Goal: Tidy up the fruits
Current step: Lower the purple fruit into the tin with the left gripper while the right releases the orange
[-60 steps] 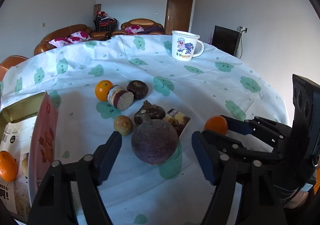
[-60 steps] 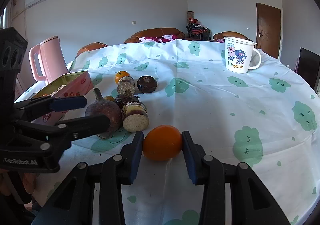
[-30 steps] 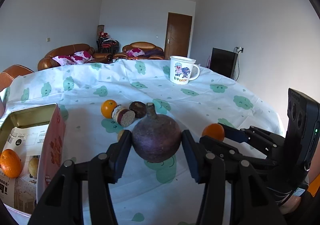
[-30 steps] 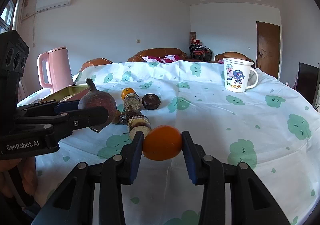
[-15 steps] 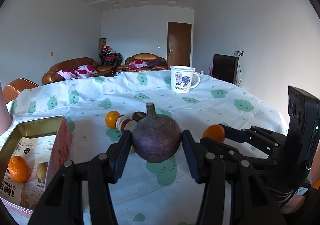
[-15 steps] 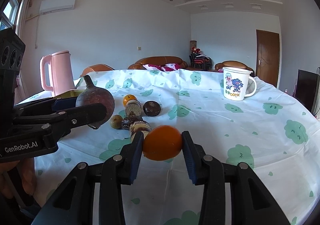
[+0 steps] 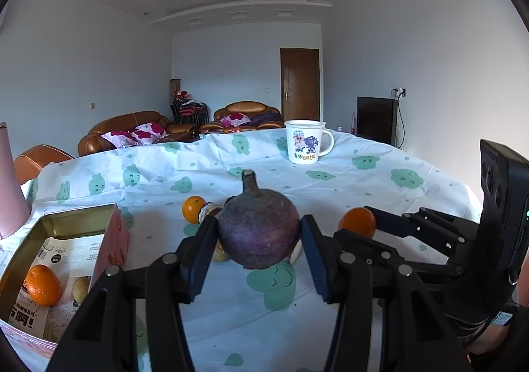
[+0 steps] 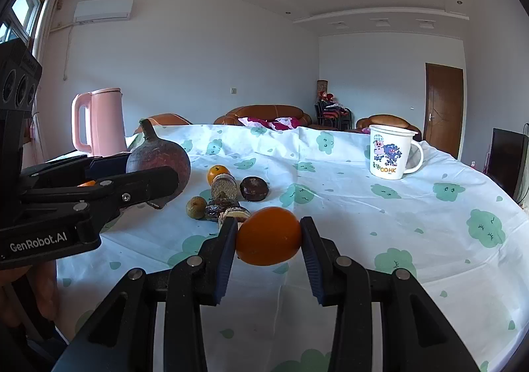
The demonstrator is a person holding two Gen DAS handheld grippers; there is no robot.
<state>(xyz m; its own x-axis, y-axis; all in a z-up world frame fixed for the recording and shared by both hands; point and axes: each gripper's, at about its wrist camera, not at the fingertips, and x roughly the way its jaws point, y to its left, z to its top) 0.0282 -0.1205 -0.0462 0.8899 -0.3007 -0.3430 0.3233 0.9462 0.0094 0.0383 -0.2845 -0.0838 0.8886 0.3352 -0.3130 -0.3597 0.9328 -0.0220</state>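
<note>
Mangosteen (image 7: 259, 233) clamped btwn left gripper (image 7: 259, 251) jaws, lifted off desk (image 7: 363, 180). Orange (image 8: 268, 235) pinched btwn right gripper (image 8: 268, 241) jaws, also airborne. Tin box (image 7: 66, 233) left of left jaws. Risk: round skins, narrow pads, could slip out w/ quick swing.

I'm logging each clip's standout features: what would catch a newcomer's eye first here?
Two fruits held up off the table at once: a big dark purple fruit with a stem, gripped in the left gripper, and an orange gripped in the right gripper. Next, the open tin box at the left, already holding an orange and a small pale fruit, and the cartoon mug far across the cloud-print tablecloth.
</note>
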